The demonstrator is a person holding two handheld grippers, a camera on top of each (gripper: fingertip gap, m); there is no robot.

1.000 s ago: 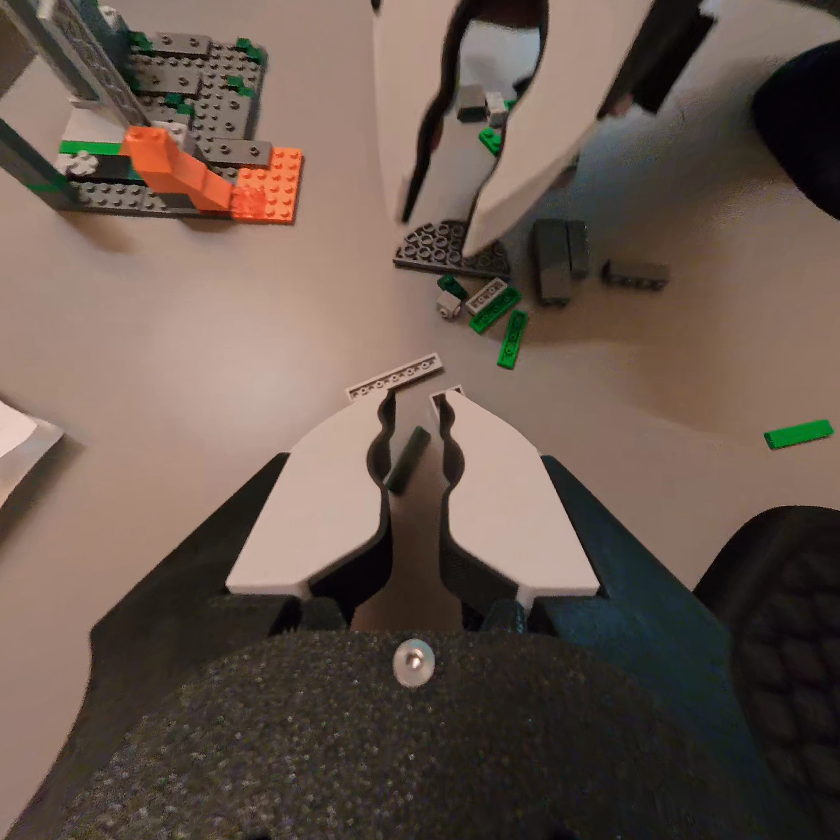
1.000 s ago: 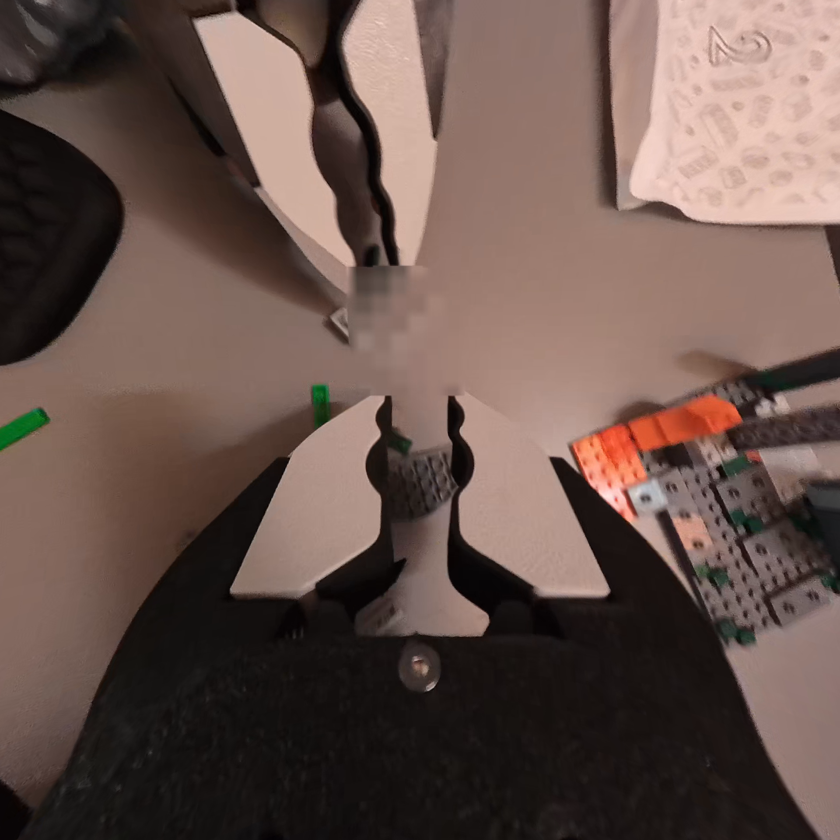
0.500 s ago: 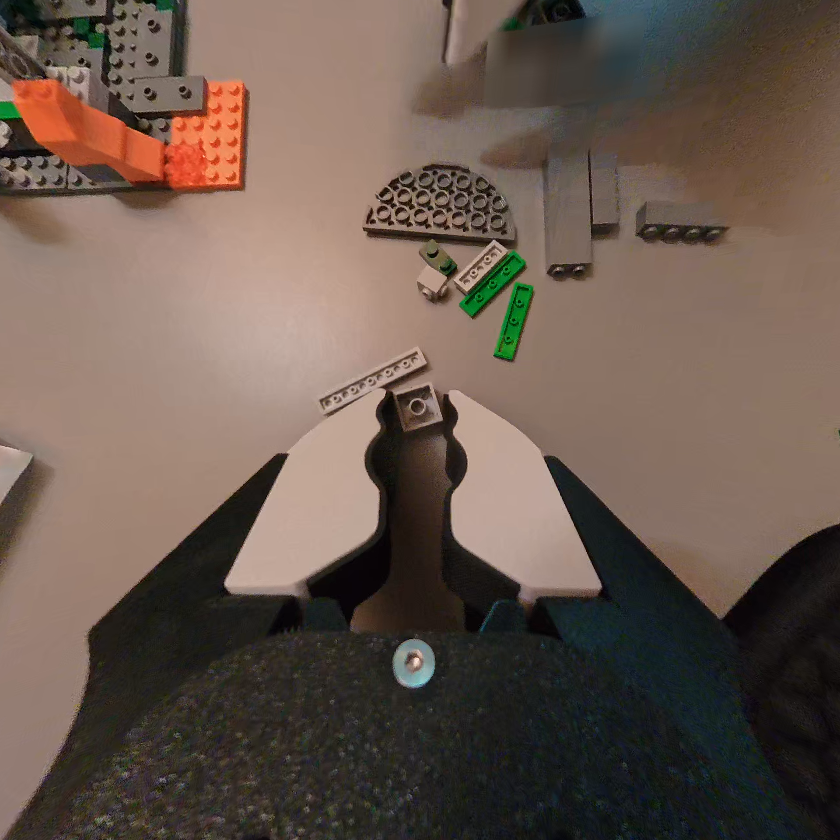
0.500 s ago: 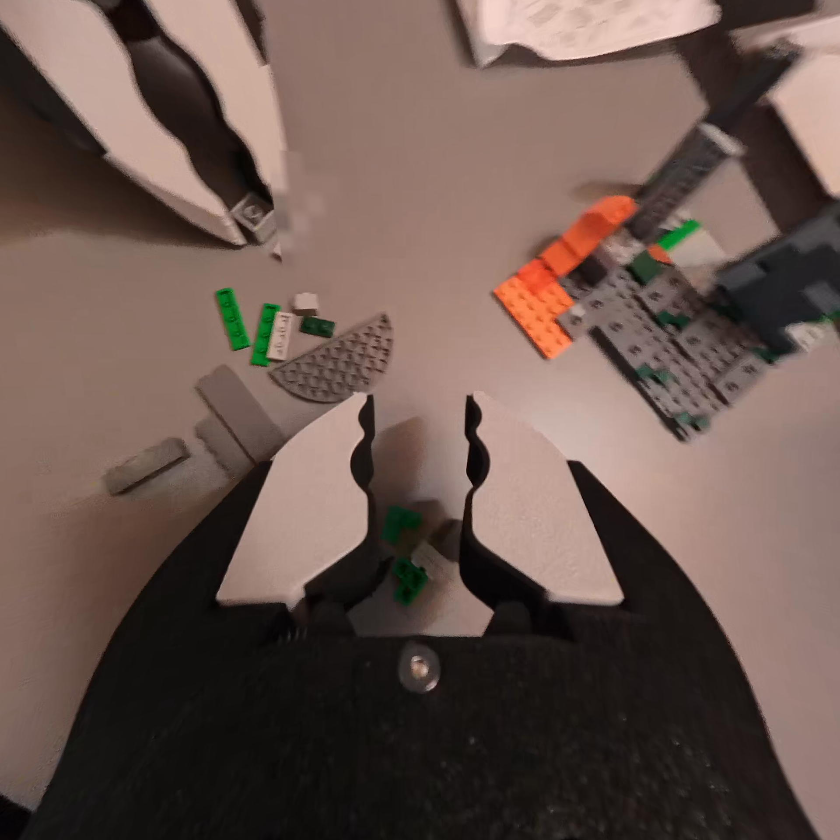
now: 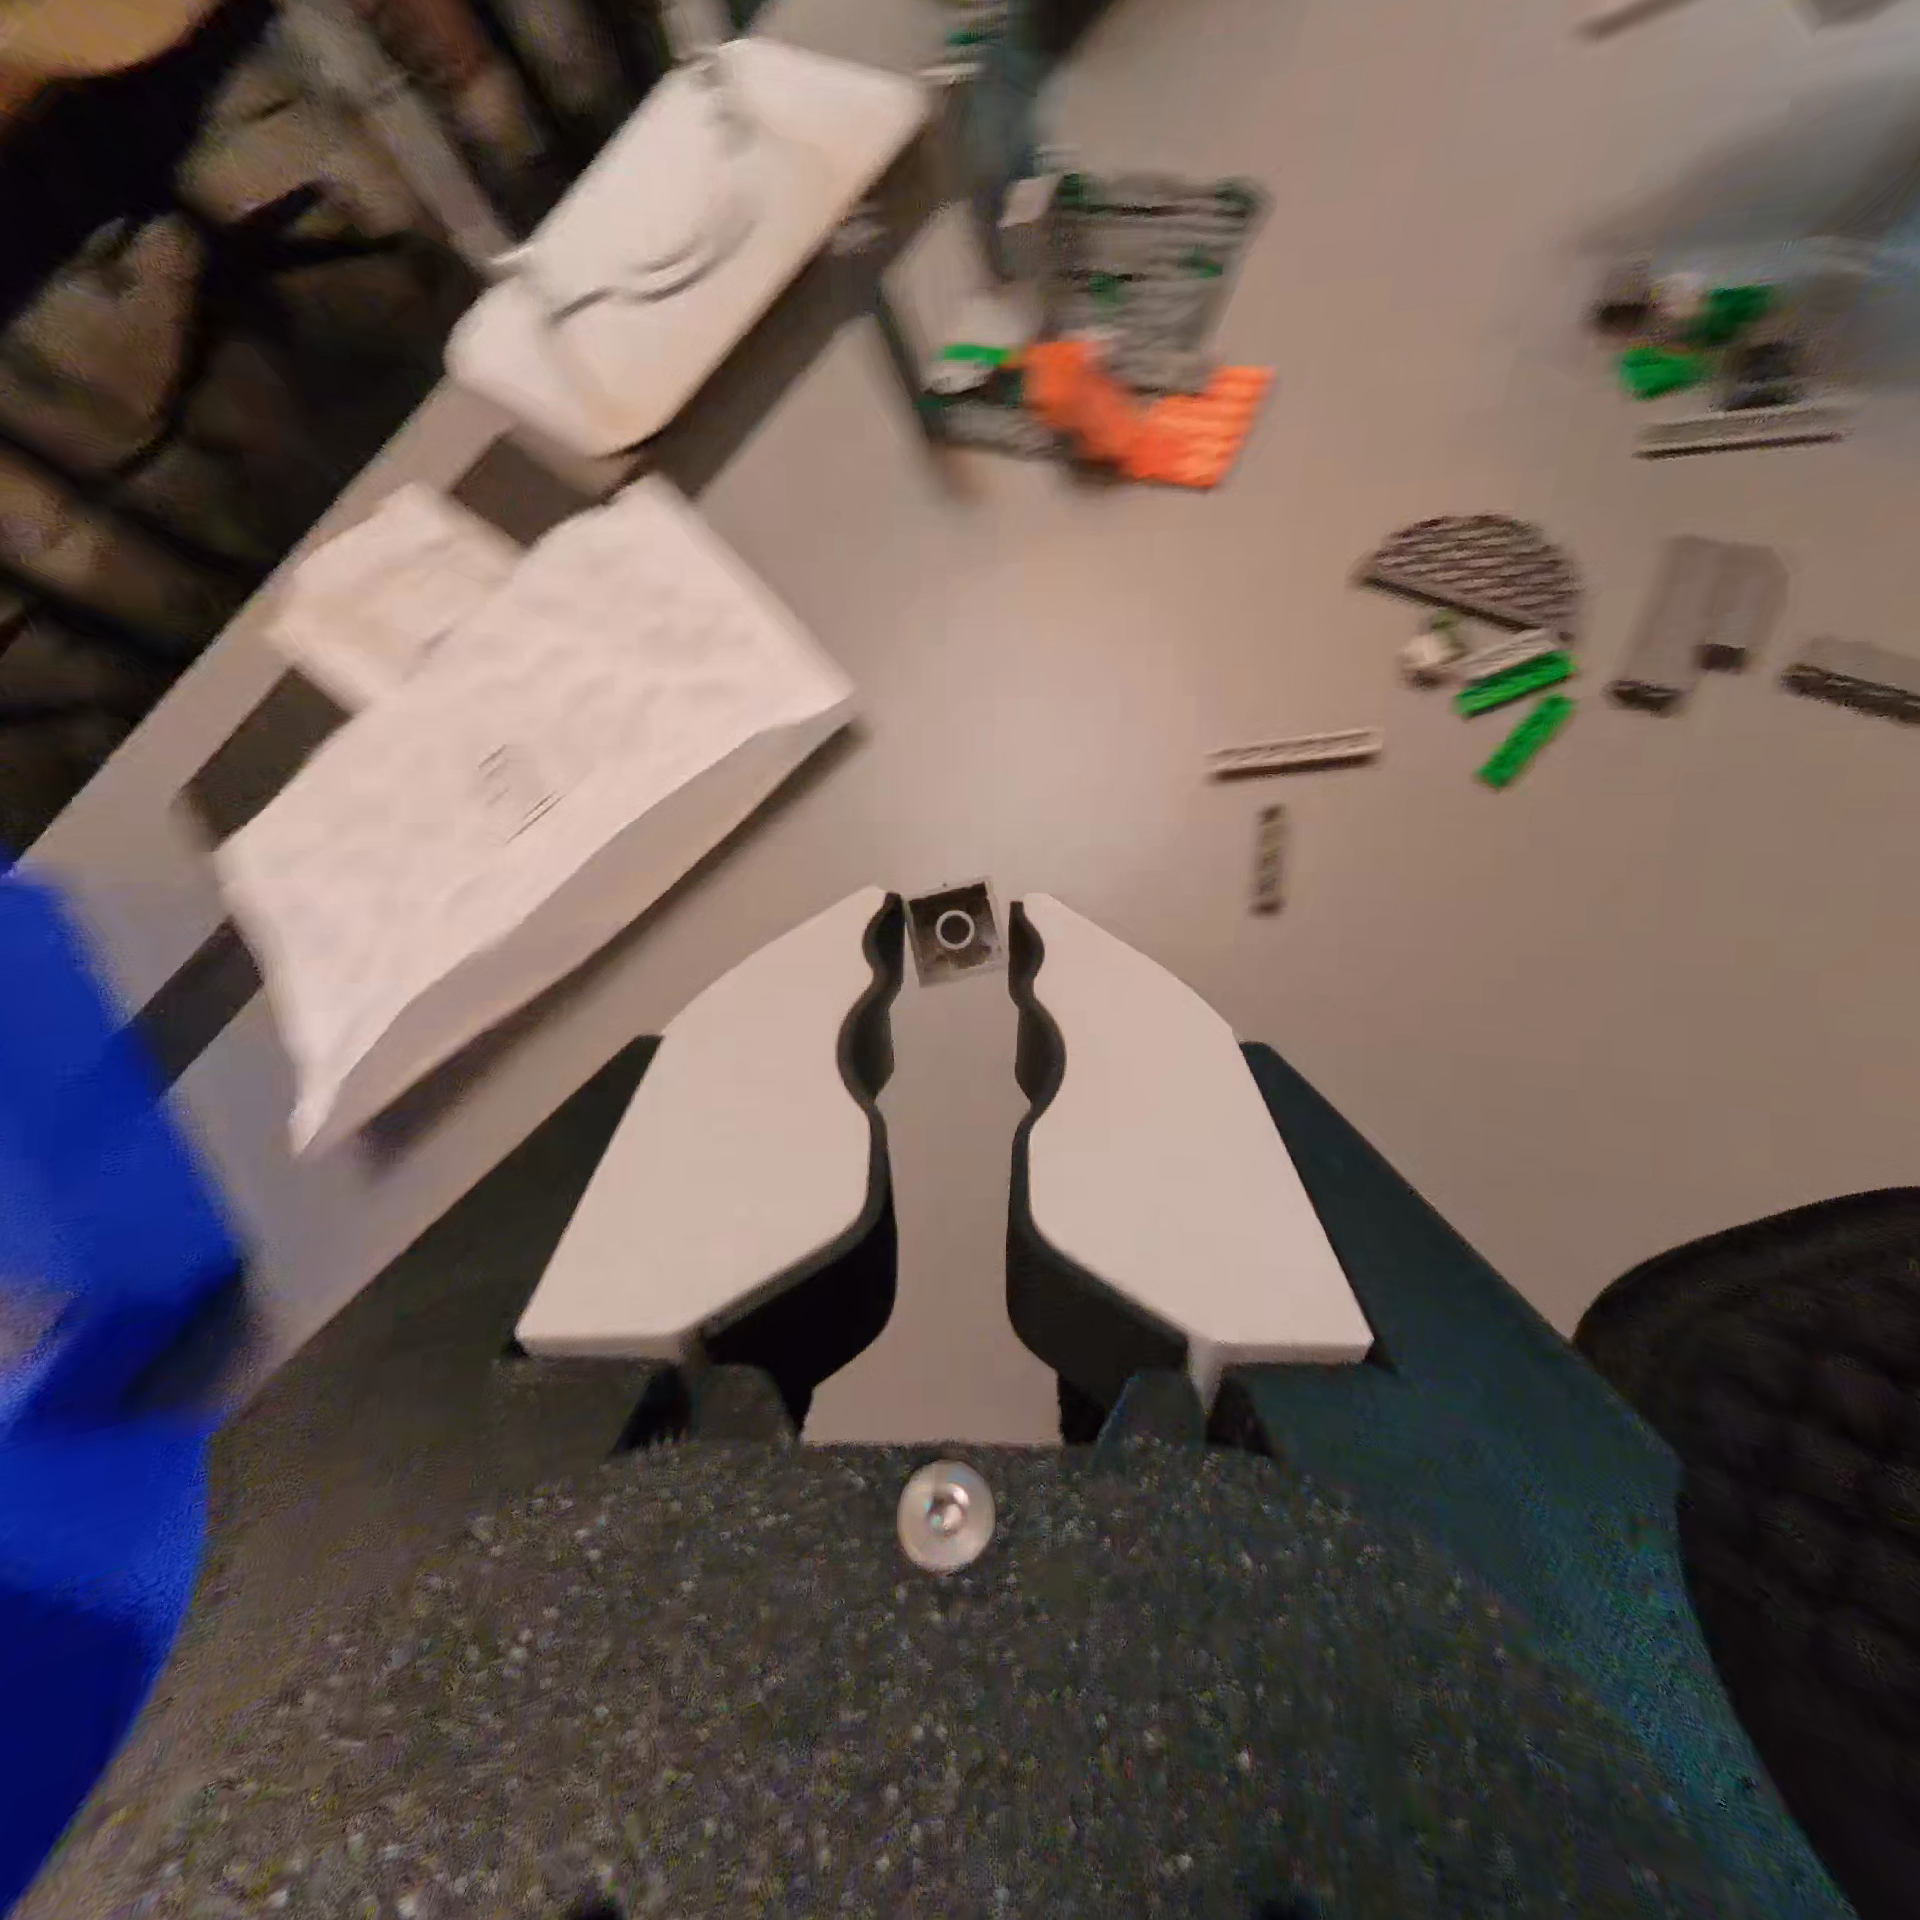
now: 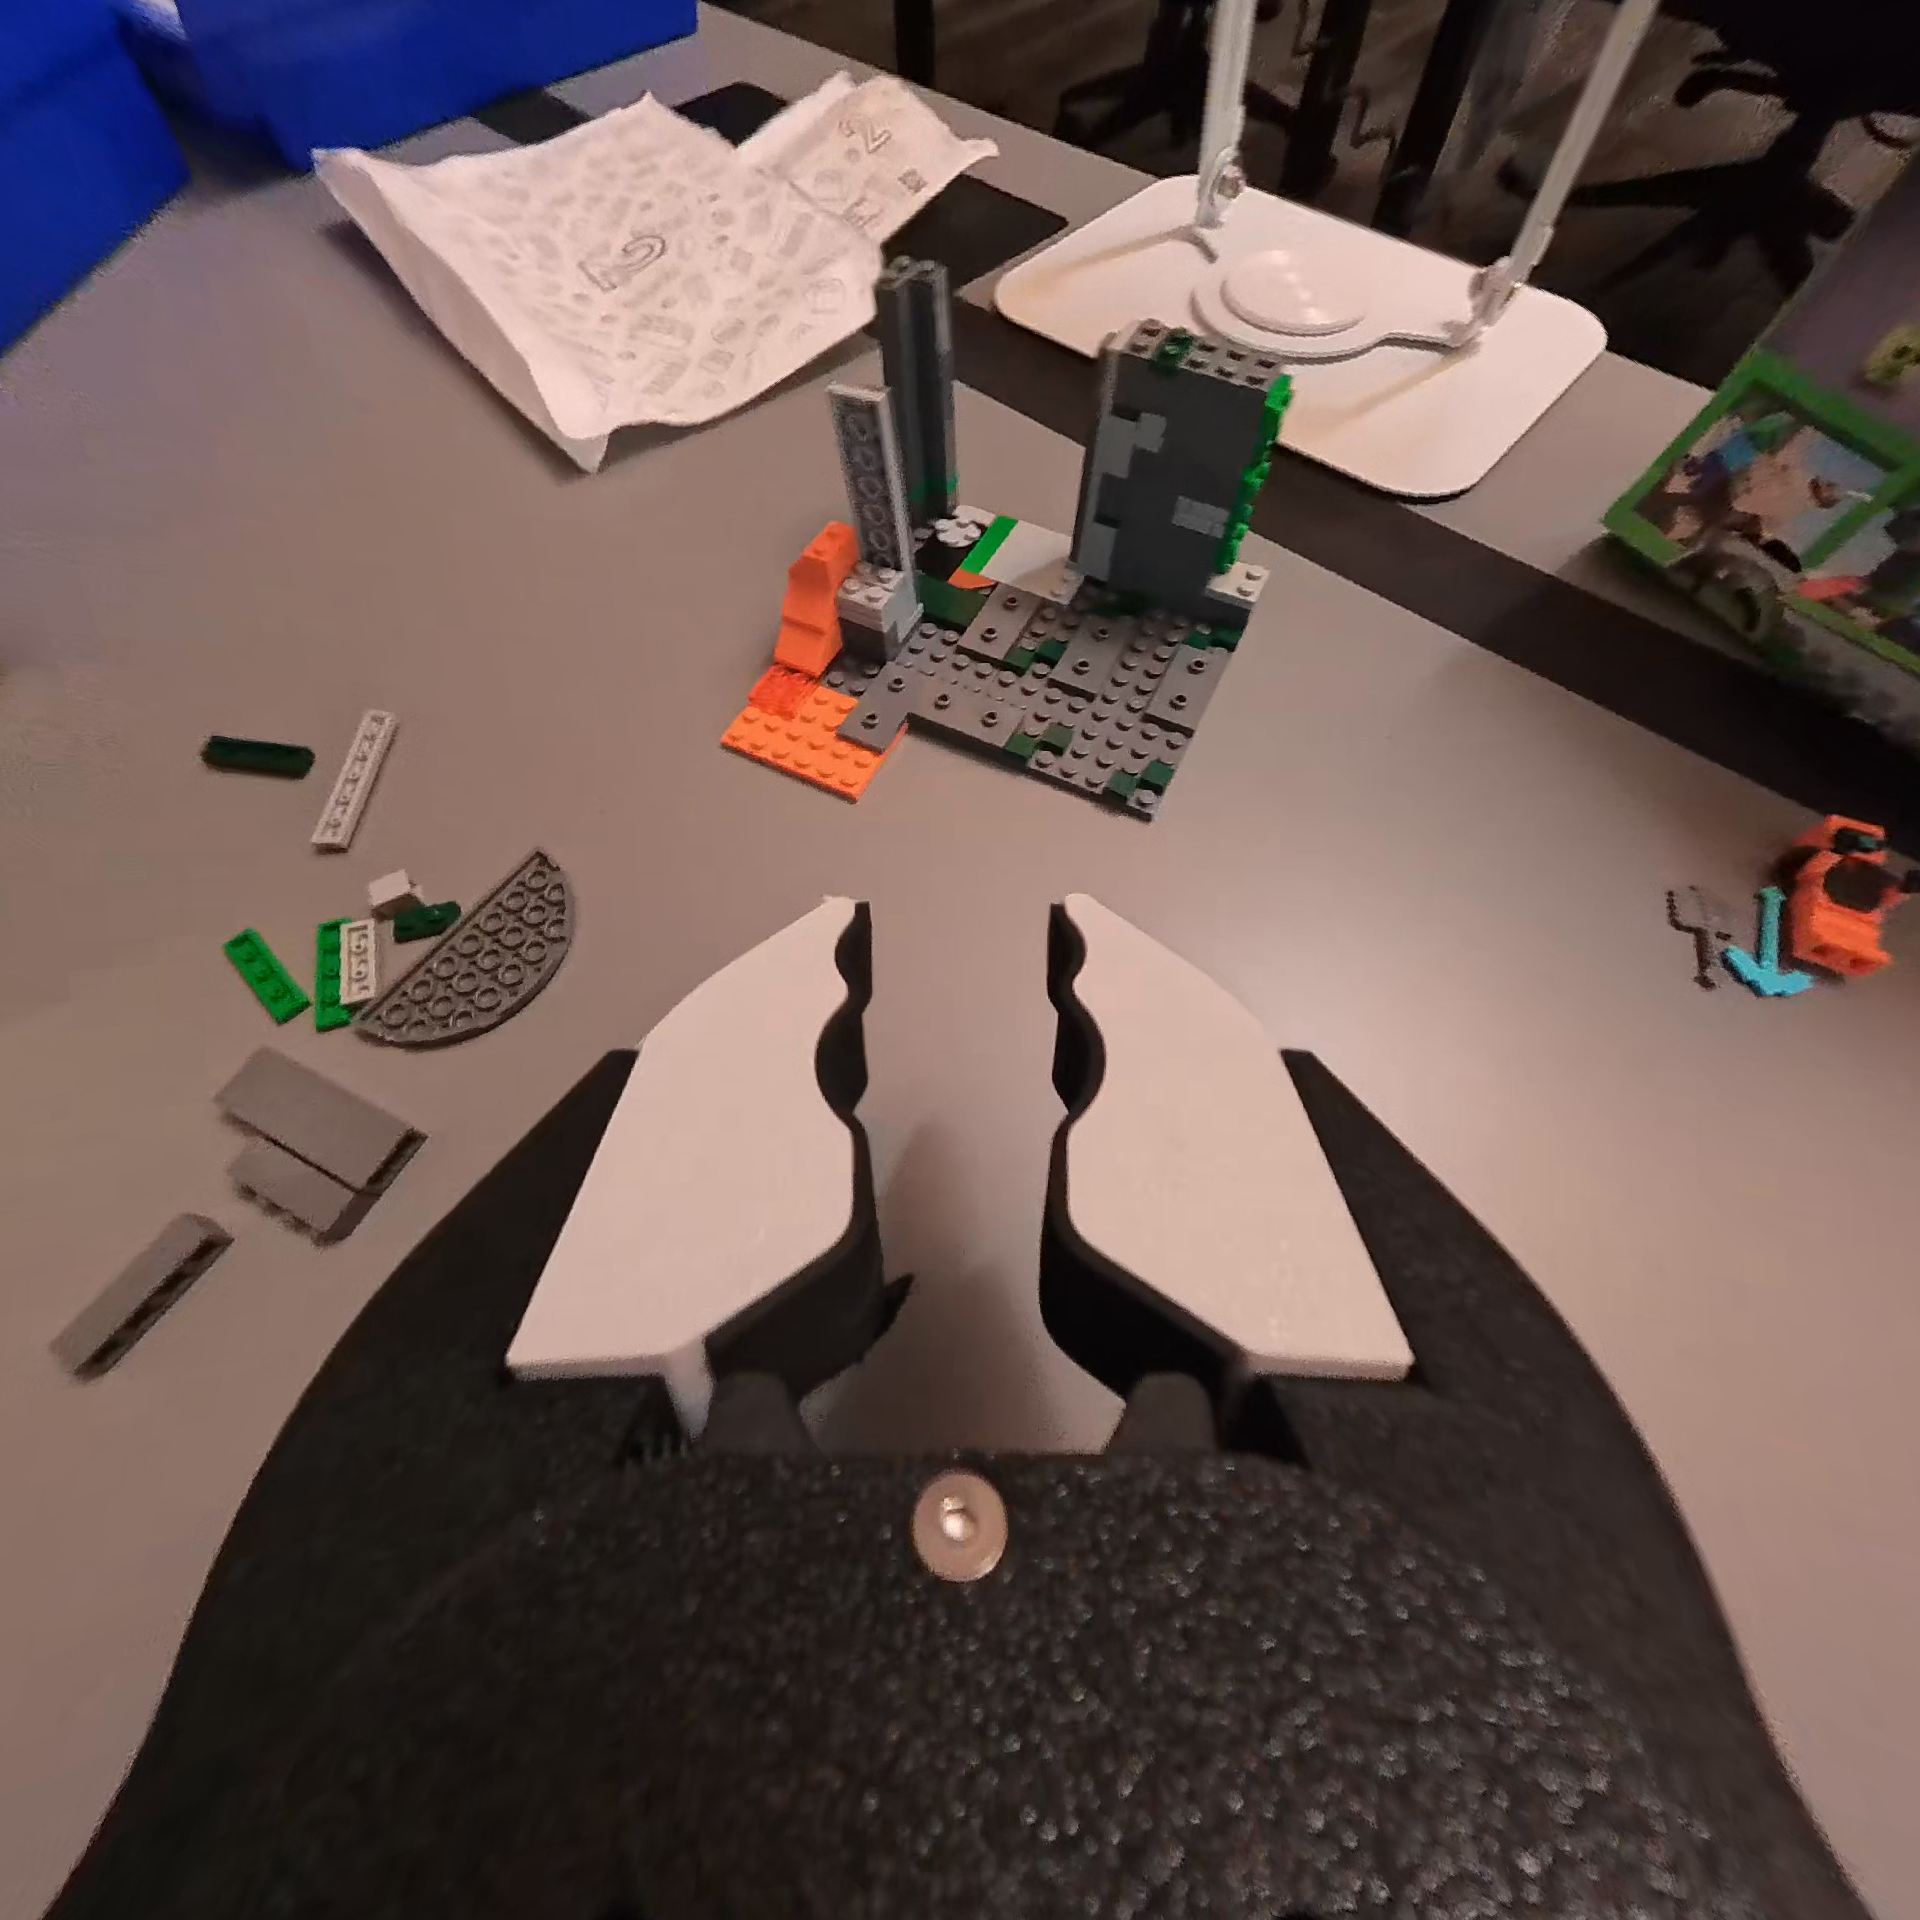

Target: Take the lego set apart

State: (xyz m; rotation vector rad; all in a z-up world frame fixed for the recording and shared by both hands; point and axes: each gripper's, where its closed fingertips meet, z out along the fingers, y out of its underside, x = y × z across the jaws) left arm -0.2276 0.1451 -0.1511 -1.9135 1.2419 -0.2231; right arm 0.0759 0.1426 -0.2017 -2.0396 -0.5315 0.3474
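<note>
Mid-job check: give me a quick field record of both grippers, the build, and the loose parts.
left gripper: shut on a small grey brick, held at the fingertips above the table
right gripper: open, empty
lego build: still assembled; grey wall and two tall pillars upright on the baseplate, orange pieces at one corner
loose parts: grey half-round plate, green plates and grey bricks lying apart from the build
paper bags: behind the build

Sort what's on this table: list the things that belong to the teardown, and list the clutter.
Job:
lego build
loose pieces
small grey brick held in the left gripper

Lying about:
paper bags
white stand base
set box
orange figure
</note>
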